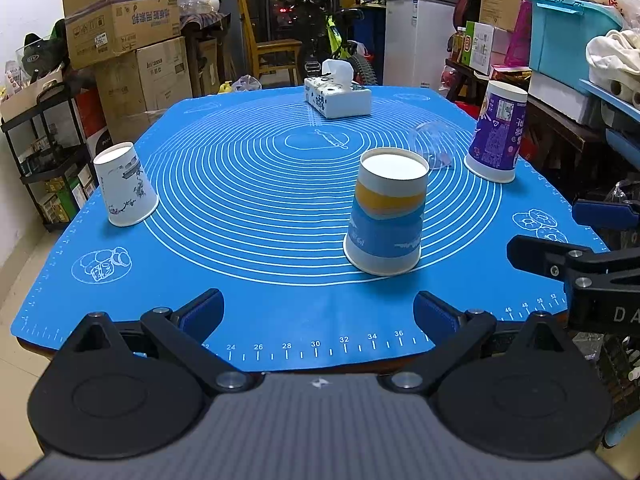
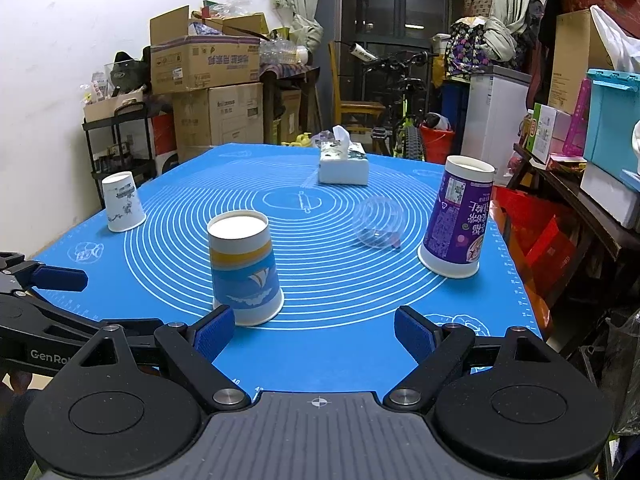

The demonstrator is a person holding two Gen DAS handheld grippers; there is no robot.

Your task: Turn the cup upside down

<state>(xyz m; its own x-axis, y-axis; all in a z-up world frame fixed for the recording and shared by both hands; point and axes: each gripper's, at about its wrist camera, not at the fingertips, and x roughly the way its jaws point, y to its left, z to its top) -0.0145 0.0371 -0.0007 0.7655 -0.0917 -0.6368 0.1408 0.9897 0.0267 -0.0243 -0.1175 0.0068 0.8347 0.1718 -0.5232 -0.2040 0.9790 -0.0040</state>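
Several cups stand upside down on the blue mat [image 1: 240, 280] [image 2: 340, 360]. A blue-and-yellow paper cup [image 1: 386, 212] [image 2: 244, 268] is near the front middle. A white cup with ink drawings [image 1: 125, 190] [image 2: 121, 201] is at the left edge. A tall purple cup [image 1: 498, 132] [image 2: 458, 218] is at the right. A clear plastic cup [image 1: 434, 144] [image 2: 380, 222] sits between them, also rim down. My left gripper [image 1: 318, 314] is open and empty near the front edge. My right gripper [image 2: 314, 332] is open and empty, just right of the blue-and-yellow cup.
A tissue box [image 1: 337, 98] [image 2: 344, 164] stands at the far end of the mat. Cardboard boxes [image 1: 132, 40], a black shelf [image 1: 52, 152], a bicycle [image 2: 404, 92] and storage bins [image 1: 568, 36] surround the table. The right gripper's body shows in the left wrist view [image 1: 580, 276].
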